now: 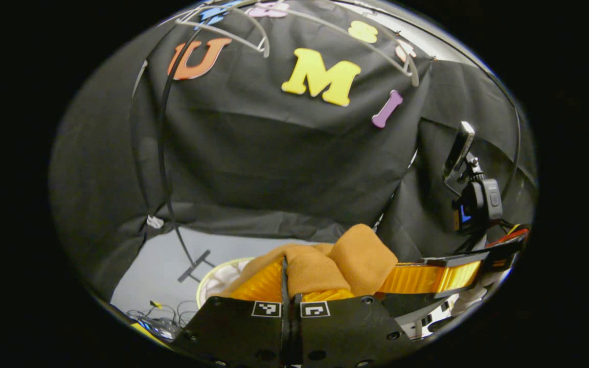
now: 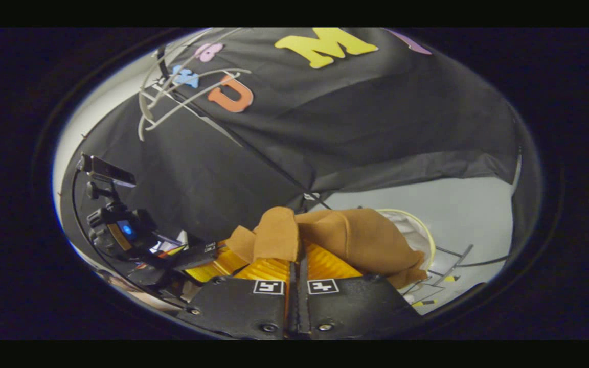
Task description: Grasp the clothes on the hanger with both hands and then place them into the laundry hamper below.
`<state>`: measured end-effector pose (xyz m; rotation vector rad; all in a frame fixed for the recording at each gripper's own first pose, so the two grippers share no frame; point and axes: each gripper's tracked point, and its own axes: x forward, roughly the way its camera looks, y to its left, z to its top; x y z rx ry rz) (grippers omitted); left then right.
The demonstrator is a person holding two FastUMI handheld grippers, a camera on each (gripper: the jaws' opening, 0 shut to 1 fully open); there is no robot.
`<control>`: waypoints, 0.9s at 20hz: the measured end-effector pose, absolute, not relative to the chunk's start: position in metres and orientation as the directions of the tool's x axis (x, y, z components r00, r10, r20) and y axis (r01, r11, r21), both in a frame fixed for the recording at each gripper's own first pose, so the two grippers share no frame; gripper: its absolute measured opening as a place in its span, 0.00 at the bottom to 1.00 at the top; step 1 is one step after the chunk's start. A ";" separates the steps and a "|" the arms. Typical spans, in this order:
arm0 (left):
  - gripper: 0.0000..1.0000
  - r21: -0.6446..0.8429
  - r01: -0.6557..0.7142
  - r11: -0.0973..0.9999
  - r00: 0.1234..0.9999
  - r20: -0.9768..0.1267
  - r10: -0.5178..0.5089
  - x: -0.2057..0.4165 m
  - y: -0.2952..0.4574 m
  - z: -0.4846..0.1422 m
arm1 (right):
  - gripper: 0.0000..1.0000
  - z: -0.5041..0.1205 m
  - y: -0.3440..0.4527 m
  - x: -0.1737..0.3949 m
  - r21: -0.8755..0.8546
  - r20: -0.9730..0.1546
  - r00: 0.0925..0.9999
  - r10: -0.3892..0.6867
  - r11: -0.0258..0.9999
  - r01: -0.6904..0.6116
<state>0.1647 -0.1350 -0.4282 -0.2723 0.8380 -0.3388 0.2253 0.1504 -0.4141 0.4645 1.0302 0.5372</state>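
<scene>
In the left gripper view the left gripper [image 1: 289, 286] is seen closed, its orange fingers [image 1: 266, 283] clamped on a brown garment [image 1: 340, 263] bunched at 6 o'clock; the laundry hamper [image 1: 218, 278], white-lined with a pale rim, is found just beyond at 7 o'clock, and the right gripper [image 1: 430, 276] reaches in from 4 o'clock. In the right gripper view the right gripper [image 2: 297, 266] is likewise pressed together on the garment [image 2: 356, 237], the hamper [image 2: 417, 235] partly covered behind it at 4 o'clock, with wire hangers [image 2: 182, 97] seen at 11 o'clock
</scene>
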 end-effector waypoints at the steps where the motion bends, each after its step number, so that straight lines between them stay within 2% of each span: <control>1: 0.00 -0.360 0.163 0.919 0.590 -0.711 -0.383 0.156 -0.139 -0.445 | 0.02 -0.434 0.147 0.220 0.555 -0.719 0.385 0.579 0.811 -0.184; 3: 0.00 -0.339 0.132 0.932 0.529 -0.770 -0.355 0.142 -0.148 -0.465 | 0.03 -0.467 0.139 0.207 0.490 -0.789 0.337 0.513 0.857 -0.158; 5: 0.00 -0.337 0.109 0.935 0.475 -0.809 -0.347 0.131 -0.149 -0.475 | 0.04 -0.468 0.144 0.200 0.458 -0.828 0.299 0.473 0.880 -0.124; 9: 0.00 -0.282 0.105 0.954 0.464 -0.835 -0.298 0.128 -0.136 -0.478 | 0.05 -0.461 0.144 0.211 0.399 -0.851 0.314 0.421 0.907 -0.135; 10: 0.00 -0.266 0.108 0.958 0.470 -0.835 -0.284 0.129 -0.131 -0.477 | 0.19 -0.457 0.145 0.214 0.385 -0.845 0.342 0.410 0.912 -0.142; 12: 0.23 -0.250 0.101 0.963 0.502 -0.823 -0.266 0.138 -0.124 -0.477 | 0.45 -0.441 0.136 0.223 0.341 -0.834 0.405 0.375 0.927 -0.156; 15: 0.97 -0.191 0.117 0.975 0.543 -0.810 -0.224 0.143 -0.108 -0.461 | 0.85 -0.437 0.122 0.229 0.272 -0.833 0.450 0.322 0.947 -0.174; 18: 0.97 -0.151 0.139 0.979 0.556 -0.806 -0.203 0.137 -0.089 -0.451 | 0.86 -0.433 0.105 0.227 0.212 -0.833 0.481 0.273 0.961 -0.179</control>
